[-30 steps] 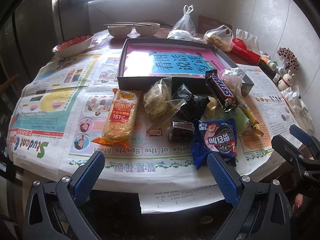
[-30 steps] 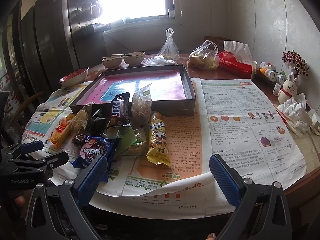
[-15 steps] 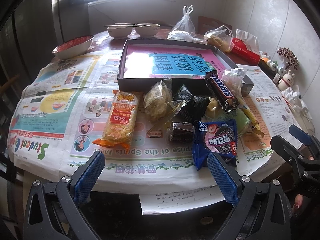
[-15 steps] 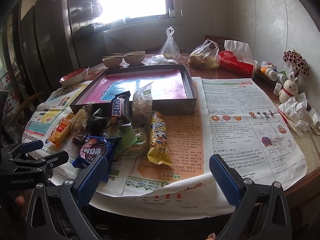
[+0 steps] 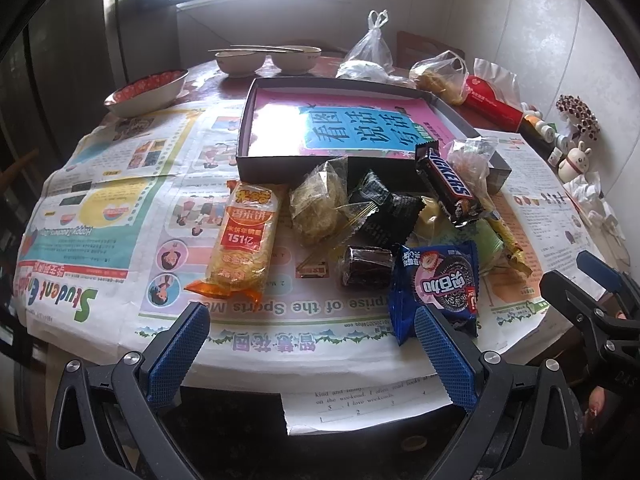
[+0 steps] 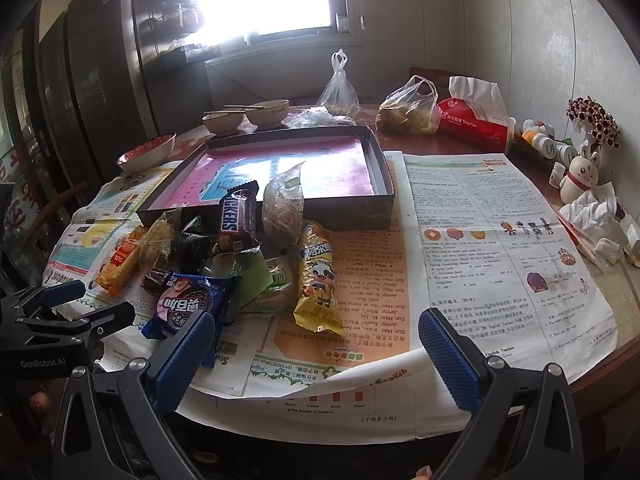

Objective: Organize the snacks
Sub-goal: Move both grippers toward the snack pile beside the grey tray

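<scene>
A round bench [image 6: 452, 142] is carrying everything, with newspaper sheets [image 6: 480, 240] covering most of its top and hanging over the near edge. A shallow dark box [image 5: 288, 156] with a pink and blue printed sheet lining its floor is sitting toward the middle of the bench, slightly nearer the far edge. The snacks are lying in a loose pile between the box's near wall and the near edge of the bench. In the pile, an orange rice-cracker pack [image 5: 244, 236] is lying at the left end, apart from the rest, and a yellow pack with a cow print [image 6: 318, 280] is lying at the right end. A blue cookie packet [image 5: 438, 284] is lying closest to the near edge. A Snickers bar [image 5: 446, 184] is leaning tilted against the box's near wall, its top end over the rim, with a clear bag [image 6: 282, 204] touching it on the right.

The left gripper [image 5: 312, 350] is hovering off the near edge with its fingers spread wide and holding nothing. The right gripper [image 6: 316, 350] is hovering beside it, fingers equally wide and bare.
</scene>
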`<state>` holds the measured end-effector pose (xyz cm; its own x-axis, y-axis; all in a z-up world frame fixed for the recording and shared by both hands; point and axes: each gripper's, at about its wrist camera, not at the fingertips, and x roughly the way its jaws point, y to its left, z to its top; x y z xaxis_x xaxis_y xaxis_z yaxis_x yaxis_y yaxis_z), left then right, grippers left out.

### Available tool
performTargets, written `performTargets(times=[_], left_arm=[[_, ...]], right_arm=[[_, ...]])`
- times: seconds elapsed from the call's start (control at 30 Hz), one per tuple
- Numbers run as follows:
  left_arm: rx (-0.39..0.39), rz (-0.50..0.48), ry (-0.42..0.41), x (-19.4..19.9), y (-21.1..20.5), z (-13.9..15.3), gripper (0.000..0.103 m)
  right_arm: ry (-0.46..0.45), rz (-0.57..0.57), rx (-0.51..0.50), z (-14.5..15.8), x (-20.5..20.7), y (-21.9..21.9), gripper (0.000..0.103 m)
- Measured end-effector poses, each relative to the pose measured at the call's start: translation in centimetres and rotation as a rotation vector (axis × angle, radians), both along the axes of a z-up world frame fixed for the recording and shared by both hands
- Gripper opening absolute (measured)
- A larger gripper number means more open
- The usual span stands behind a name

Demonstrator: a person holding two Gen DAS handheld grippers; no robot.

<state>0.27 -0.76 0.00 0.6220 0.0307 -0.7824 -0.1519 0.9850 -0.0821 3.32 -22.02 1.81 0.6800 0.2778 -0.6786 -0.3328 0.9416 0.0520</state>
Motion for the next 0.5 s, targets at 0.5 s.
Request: performTargets(times=[0.5], left_arm=[[-0.001, 0.016, 0.004, 0.68, 0.79, -0.22, 0.102]], right_arm=[[-0.004, -0.015, -0.004, 0.02, 0.69, -0.06, 0.103]])
